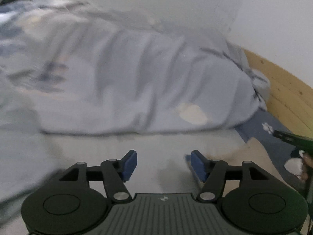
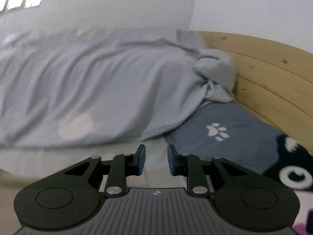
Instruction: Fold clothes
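Your left gripper [image 1: 163, 165] hovers over the pale sheet [image 1: 156, 146] with its blue pads wide apart and nothing between them. Your right gripper [image 2: 155, 159] stands only narrowly parted, also empty, over the same sheet [image 2: 78, 156]. The light blue garment [image 2: 88, 82] lies rumpled in a broad mound just beyond both grippers, one end bunched against the wooden headboard [image 2: 264, 74]. A blue-grey pillow [image 2: 234, 121] with a white paw print sits beside it, partly under its edge. The left view is blurred.
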{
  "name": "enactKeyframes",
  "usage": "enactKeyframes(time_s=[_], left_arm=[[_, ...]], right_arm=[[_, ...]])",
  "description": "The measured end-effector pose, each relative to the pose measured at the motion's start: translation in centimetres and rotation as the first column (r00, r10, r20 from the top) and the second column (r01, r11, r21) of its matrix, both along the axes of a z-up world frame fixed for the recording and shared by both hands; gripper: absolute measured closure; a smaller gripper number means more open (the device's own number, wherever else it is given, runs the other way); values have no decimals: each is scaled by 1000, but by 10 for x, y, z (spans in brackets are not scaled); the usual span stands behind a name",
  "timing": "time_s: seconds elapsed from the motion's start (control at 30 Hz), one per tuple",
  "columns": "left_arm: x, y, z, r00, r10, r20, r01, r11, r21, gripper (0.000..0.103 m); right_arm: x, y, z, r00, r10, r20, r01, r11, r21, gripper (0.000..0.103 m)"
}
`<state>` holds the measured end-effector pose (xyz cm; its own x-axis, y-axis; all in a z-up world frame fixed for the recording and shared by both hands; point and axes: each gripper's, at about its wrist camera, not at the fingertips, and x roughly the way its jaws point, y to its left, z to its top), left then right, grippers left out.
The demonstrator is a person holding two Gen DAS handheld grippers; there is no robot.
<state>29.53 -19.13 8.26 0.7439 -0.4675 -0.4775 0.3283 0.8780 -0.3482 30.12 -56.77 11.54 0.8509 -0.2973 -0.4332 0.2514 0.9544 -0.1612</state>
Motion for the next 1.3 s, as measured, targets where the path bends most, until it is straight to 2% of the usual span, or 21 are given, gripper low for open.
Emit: enactKeyframes(time_s=[0.1,0.17,0.3,0.37,0.43,0.5,0.6,0.63,0.67,0.8,0.87,0.97,1.13,1.3], left_arm=[[-33,40,30,998,41,41,-41,999,-7,40],[-63,67,56,995,59,80,-57,998,-33,37],[-137,119,114,986,80,147,-63,991,-119,30],[-180,142,141,979,86,186,-55,985,-166,23],[-223,162,160,973,84,216,-39,978,-206,19],[-264,176,179,966,69,247,-9,972,-234,18],[-315,192,195,958,54,281,11,974,-224,14],[-334,197,199,956,52,288,13,976,-218,14],[-346,201,202,956,52,290,12,976,-216,14],[-400,214,207,950,53,307,2,984,-176,8],[-421,216,204,946,54,320,-10,991,-136,7],[-440,220,193,948,70,310,-41,994,-97,4],[-449,226,158,947,121,299,-123,992,-12,0],[-422,233,100,954,176,243,-207,973,107,0]], right_arm=[[-44,6,37,997,13,70,-16,999,51,79],[-77,14,66,994,34,103,-40,997,63,72],[-167,41,144,975,109,194,-125,989,73,66],[-220,57,185,958,158,239,-178,982,66,56],[-272,73,219,932,209,296,-234,971,54,50],[-319,88,245,908,262,327,-288,957,35,50],[-380,111,271,883,302,360,-337,941,34,44],[-399,118,277,874,316,368,-355,934,40,38],[-414,126,278,870,323,374,-364,931,42,34],[-467,160,278,857,337,390,-393,917,71,31],[-481,177,270,850,350,393,-421,900,108,20],[-488,206,249,850,366,378,-449,879,159,15],[-464,270,194,846,429,318,-501,843,195,13],[-420,331,132,839,480,254,-531,825,193,5]])
